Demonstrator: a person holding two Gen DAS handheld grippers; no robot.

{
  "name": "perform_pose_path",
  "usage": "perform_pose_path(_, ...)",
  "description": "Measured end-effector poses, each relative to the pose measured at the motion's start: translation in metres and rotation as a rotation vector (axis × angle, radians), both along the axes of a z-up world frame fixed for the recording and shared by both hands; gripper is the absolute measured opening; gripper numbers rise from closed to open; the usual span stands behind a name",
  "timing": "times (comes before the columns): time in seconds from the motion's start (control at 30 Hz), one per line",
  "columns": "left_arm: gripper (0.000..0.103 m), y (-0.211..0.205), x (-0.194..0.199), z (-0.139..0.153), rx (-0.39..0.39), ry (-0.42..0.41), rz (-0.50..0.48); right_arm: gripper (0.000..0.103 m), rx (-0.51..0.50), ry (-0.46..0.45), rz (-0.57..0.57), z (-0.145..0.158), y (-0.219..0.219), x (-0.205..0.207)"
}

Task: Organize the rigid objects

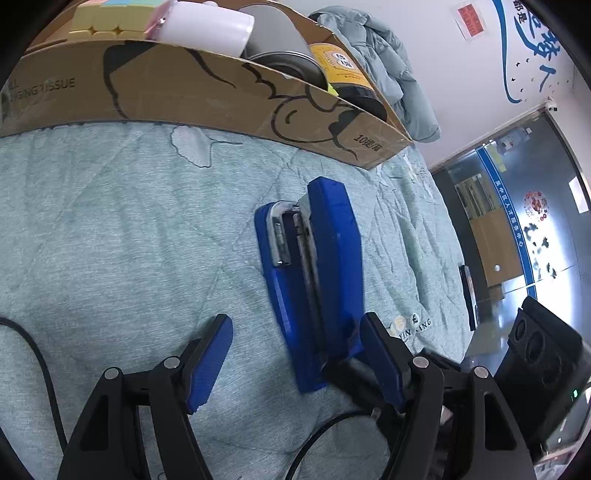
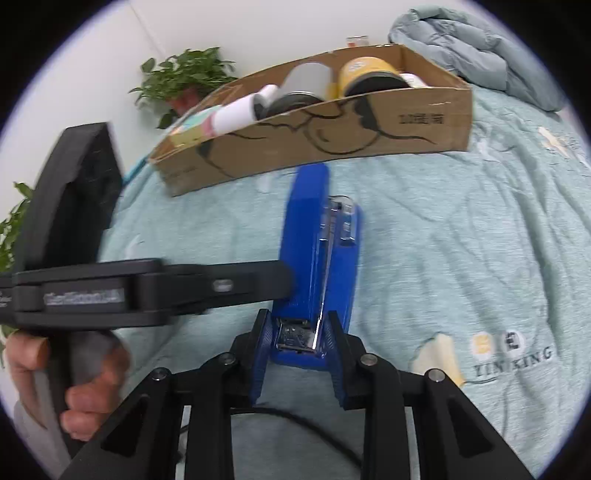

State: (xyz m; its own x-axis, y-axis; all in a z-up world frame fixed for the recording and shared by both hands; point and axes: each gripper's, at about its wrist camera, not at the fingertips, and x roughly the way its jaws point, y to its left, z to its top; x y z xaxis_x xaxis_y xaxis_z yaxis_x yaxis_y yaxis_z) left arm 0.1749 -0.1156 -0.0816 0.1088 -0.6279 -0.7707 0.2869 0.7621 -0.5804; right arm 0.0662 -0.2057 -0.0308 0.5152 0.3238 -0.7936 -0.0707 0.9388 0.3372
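A blue stapler (image 1: 317, 273) lies on its side on the pale green quilt, in front of a shallow cardboard box (image 1: 155, 88). My right gripper (image 2: 299, 354) is shut on the stapler's (image 2: 317, 258) rear end. My left gripper (image 1: 295, 365) is open and empty, with its right finger beside the stapler's near end. In the right wrist view the left gripper's body (image 2: 147, 288) reaches in from the left up to the stapler. The box (image 2: 332, 136) holds a white cup (image 1: 207, 26), a metal tin (image 1: 288, 66), a yellow-labelled jar (image 1: 343, 74) and a pastel cube (image 1: 110, 18).
A folded grey-green jacket (image 2: 480, 51) lies behind the box on the right. Potted plants (image 2: 184, 77) stand behind the bed on the left. Black cables (image 1: 40, 373) run over the quilt near me. The bed's edge and a glass door (image 1: 517, 229) are to the right.
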Motion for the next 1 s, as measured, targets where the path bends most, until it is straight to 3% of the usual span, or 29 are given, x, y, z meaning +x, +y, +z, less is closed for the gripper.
perform_pose_path(0.13,0.069,-0.003,0.002,0.0,-0.006,0.0,-0.003,0.026,-0.021,-0.027,0.024,-0.002,0.013,0.001)
perform_pose_path(0.2,0.069,-0.002,0.003,-0.001,-0.011,0.002,-0.004,0.036,-0.07,-0.04,0.013,-0.001,0.019,0.005)
perform_pose_path(0.4,0.069,0.009,0.005,-0.001,-0.014,0.008,0.011,0.047,-0.091,-0.055,-0.009,-0.004,0.027,0.026)
perform_pose_path(0.47,0.069,0.015,0.003,-0.001,-0.009,0.009,0.024,0.047,-0.123,-0.071,-0.035,-0.006,0.03,0.032)
perform_pose_path(0.57,0.069,0.019,0.002,0.0,-0.018,0.02,0.023,0.037,-0.159,-0.089,-0.056,-0.009,0.031,0.03)
perform_pose_path(0.67,0.07,0.013,-0.002,0.001,-0.021,0.015,-0.005,0.033,-0.069,-0.074,-0.058,-0.009,0.02,0.024)
perform_pose_path(0.8,0.07,0.0,-0.005,-0.001,-0.013,0.021,-0.022,0.03,0.161,0.007,-0.054,-0.014,-0.003,0.015)
perform_pose_path(0.9,0.06,-0.007,-0.008,0.002,0.059,-0.01,-0.051,0.031,0.286,0.059,-0.08,-0.018,-0.015,0.009)
perform_pose_path(1.0,0.058,-0.005,-0.01,0.004,0.049,-0.004,-0.057,0.031,0.352,0.078,-0.099,-0.023,-0.021,0.005)
